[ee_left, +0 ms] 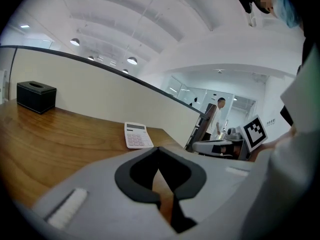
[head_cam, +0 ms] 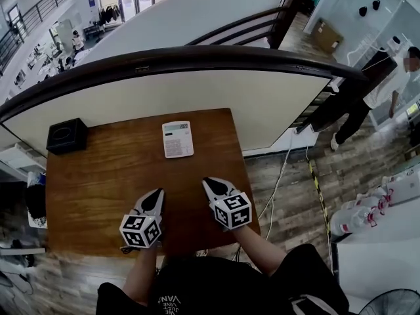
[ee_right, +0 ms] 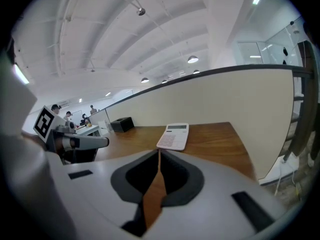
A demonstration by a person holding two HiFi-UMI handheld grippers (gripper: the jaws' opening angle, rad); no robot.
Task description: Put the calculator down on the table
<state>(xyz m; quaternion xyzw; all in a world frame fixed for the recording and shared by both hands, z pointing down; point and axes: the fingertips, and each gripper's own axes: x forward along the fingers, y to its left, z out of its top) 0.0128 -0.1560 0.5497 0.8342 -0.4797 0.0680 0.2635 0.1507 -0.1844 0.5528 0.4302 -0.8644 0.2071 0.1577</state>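
Observation:
A white calculator [head_cam: 178, 139] lies flat on the wooden table [head_cam: 98, 182], near its far edge, with nothing touching it. It also shows ahead in the left gripper view as the calculator [ee_left: 137, 134] and in the right gripper view as the calculator [ee_right: 174, 136]. My left gripper [head_cam: 159, 192] hovers over the near part of the table, shut and empty. Beside it my right gripper [head_cam: 207, 182] is also shut, holding nothing. Both tips point toward the calculator from well short of it. In the left gripper view [ee_left: 158, 150] the tips meet; likewise in the right gripper view [ee_right: 159, 152].
A black box [head_cam: 66, 136] stands at the table's far left corner. A curved dark railing [head_cam: 197, 54] over a cream wall runs behind the table. A person [head_cam: 367, 94] stands on the floor at the right. Cables [head_cam: 279, 182] trail beside the table's right edge.

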